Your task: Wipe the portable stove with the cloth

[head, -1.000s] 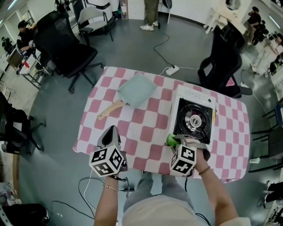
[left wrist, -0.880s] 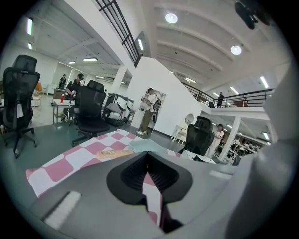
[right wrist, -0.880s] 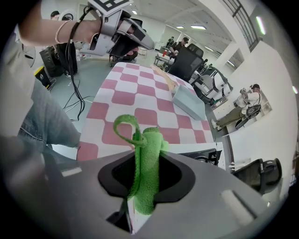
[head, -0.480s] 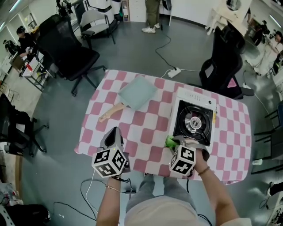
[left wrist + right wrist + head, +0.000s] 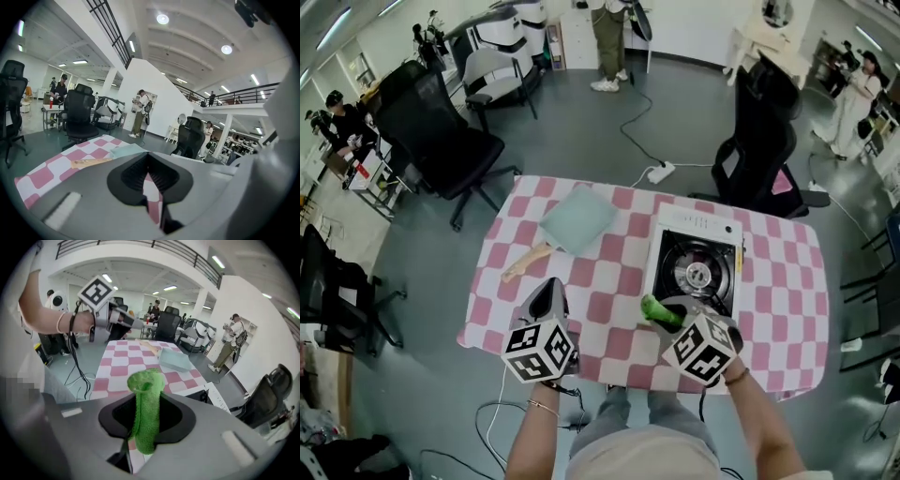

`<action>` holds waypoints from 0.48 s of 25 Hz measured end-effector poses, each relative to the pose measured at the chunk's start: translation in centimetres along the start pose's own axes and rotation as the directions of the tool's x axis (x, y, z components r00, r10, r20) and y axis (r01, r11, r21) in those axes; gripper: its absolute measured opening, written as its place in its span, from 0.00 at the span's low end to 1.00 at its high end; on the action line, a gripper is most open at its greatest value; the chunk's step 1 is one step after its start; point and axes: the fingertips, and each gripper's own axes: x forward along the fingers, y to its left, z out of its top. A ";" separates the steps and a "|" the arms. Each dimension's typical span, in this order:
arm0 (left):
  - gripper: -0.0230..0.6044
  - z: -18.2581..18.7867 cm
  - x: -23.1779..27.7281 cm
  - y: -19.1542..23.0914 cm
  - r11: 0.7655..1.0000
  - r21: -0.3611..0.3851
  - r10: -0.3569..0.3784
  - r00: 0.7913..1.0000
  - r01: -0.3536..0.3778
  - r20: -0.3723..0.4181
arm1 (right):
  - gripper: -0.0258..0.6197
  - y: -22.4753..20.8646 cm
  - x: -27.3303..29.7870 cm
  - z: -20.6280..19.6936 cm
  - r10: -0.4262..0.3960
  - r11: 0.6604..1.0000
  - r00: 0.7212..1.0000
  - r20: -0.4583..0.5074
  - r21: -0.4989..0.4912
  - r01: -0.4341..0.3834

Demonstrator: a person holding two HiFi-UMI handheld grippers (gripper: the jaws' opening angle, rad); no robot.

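Note:
The portable stove (image 5: pixel 694 267), white with a black burner top, sits on the right half of the checkered table (image 5: pixel 609 281). My right gripper (image 5: pixel 670 314) is shut on a rolled green cloth (image 5: pixel 658 310) at the stove's front left corner. In the right gripper view the cloth (image 5: pixel 145 411) stands clamped between the jaws of the right gripper (image 5: pixel 146 399), with the stove's white edge (image 5: pixel 213 392) to the right. My left gripper (image 5: pixel 546 300) hovers over the table's front left, shut with nothing in it. In its own view the left gripper (image 5: pixel 149 157) points across the table.
A pale green square pad (image 5: pixel 577 217) and a wooden handle (image 5: pixel 525 262) lie on the table's far left. Black office chairs (image 5: pixel 441 131) (image 5: pixel 764 141) stand behind the table. A power strip (image 5: pixel 661 172) and cable lie on the floor. People stand farther off.
The right gripper has turned to the left with the green cloth, which stays at the stove's front left corner. The head view has shifted. The left gripper has barely moved.

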 end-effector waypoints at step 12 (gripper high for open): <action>0.04 3.5 3.1 -9.8 0.989 0.083 -0.126 0.991 0.122 0.044 | 0.18 -14.3 -16.6 -2.8 -0.517 0.827 0.773 0.368 0.448 0.339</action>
